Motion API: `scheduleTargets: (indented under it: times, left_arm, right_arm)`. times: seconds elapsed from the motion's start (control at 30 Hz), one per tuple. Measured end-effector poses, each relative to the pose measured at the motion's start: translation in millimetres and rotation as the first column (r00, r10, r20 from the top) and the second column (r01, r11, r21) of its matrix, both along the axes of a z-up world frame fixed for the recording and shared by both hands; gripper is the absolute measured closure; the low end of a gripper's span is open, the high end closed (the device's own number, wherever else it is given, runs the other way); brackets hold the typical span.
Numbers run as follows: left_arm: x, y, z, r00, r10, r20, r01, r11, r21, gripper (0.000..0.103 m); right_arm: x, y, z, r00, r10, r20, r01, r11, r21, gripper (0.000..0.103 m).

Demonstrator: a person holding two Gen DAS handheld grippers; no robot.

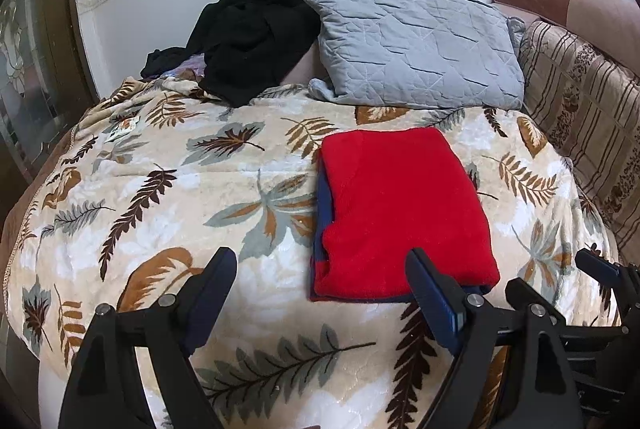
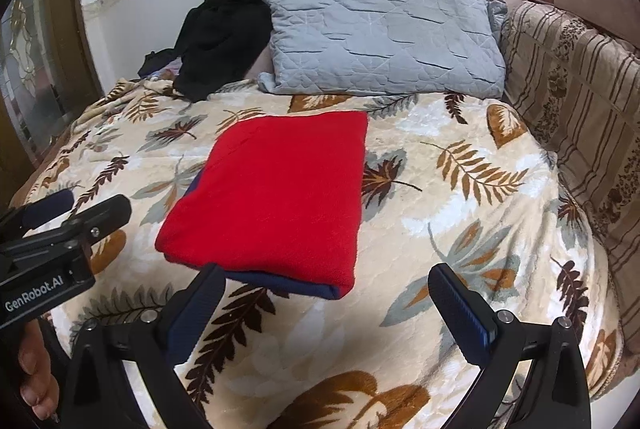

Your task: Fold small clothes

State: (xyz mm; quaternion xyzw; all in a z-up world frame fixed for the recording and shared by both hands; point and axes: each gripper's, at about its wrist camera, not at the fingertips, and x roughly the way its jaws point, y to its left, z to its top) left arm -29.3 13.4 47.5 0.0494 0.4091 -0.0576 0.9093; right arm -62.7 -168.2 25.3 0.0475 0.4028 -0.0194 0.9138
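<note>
A red garment with dark blue edging (image 1: 400,213) lies folded into a flat rectangle on the leaf-print blanket (image 1: 180,197); it also shows in the right wrist view (image 2: 272,201). My left gripper (image 1: 320,269) is open and empty, held just before the garment's near edge, its right finger at that edge. My right gripper (image 2: 328,285) is open and empty, hovering at the garment's near right corner. The right gripper also shows at the right edge of the left wrist view (image 1: 560,273), and the left gripper at the left edge of the right wrist view (image 2: 80,207).
A grey quilted pillow (image 1: 416,41) leans at the back of the bed. A heap of black clothes (image 1: 248,33) lies at the back left against the white wall. A striped brown cushion (image 1: 588,117) runs along the right side. A glass door panel (image 1: 24,77) stands at left.
</note>
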Motion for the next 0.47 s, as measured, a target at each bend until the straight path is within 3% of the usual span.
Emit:
scheduleTargets:
  times: [0.47]
  left_arm:
    - [3.6,-1.7,-1.9,1.000,-0.013,0.007,0.013,1.000,-0.010,0.016]
  right_arm:
    - [5.4,-1.8,-1.4,1.000,-0.029,-0.004,0.029,1.000,0.006,0.000]
